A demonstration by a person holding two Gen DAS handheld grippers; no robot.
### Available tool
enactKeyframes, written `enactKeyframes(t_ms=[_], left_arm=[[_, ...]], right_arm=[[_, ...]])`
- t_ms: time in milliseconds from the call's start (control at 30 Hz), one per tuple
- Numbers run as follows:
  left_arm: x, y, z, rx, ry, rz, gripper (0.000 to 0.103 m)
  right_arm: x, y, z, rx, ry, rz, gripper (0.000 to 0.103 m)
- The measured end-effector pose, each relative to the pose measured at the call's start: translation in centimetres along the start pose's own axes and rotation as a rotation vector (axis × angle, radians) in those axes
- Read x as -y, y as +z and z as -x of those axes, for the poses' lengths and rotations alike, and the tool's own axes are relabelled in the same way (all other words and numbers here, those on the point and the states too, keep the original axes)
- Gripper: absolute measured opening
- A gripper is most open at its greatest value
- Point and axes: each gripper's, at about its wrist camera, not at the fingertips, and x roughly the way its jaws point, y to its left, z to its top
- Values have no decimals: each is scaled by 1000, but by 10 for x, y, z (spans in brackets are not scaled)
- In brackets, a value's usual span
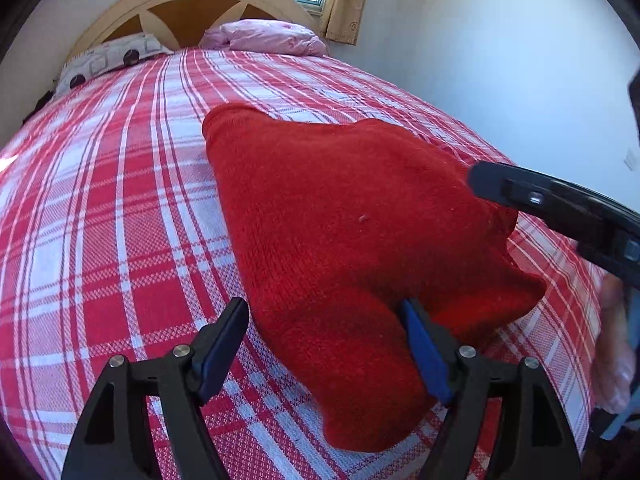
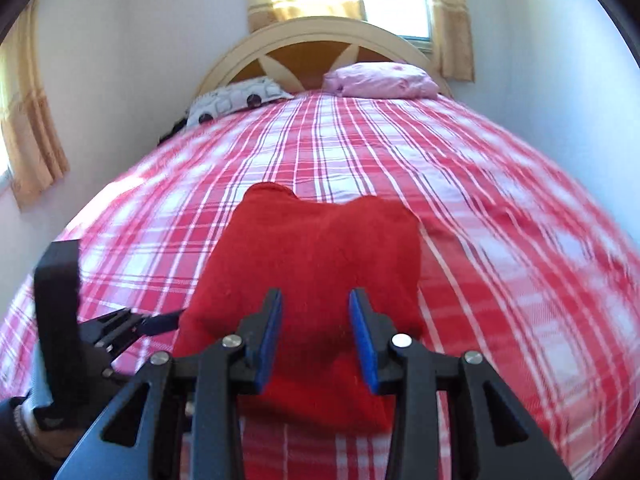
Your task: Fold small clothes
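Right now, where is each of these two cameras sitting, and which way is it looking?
Left wrist view: rides the left gripper, looking along its open fingers up the plaid bed toward the headboard; the right gripper enters from the right.
Right wrist view: rides the right gripper, fingers apart over the red knit garment; the left gripper and a hand show at lower left.
Both show: garment, bed, headboard, pink pillow, patterned pillow.

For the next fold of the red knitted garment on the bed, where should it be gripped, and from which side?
Probably the near hem of the red garment, approached low from the foot of the bed. That edge lies thick and slightly raised off the plaid sheet, already between the open left gripper pads; the far legs lie flat and out of easy reach.
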Motion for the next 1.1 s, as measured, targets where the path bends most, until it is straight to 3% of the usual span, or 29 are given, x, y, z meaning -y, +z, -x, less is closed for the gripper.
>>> enactKeyframes(t_ms=[233, 533, 633, 767, 867, 967, 1100], left_arm=[[-5, -2, -4, -19, -38, 41, 82], [-6, -2, -5, -18, -29, 28, 82], [-7, -4, -2, -13, -20, 33, 82], [-13, -11, 5, -4, -29, 60, 82], [-17, -13, 8, 4, -36, 82, 82], [-16, -14, 9, 10, -29, 80, 82], [-18, -14, 12, 23, -30, 93, 82]], right_arm=[[6, -2, -48, -80, -90, 50, 38], [20, -2, -67, -183, -111, 51, 43], [20, 6, -66, -227, -102, 58, 43], [10, 19, -41, -153, -81, 84, 42], [-6, 30, -37, -119, -17, 106, 31], [-28, 38, -63, -173, 41, 141, 30], [-32, 34, -111, -292, 29, 103, 30]])
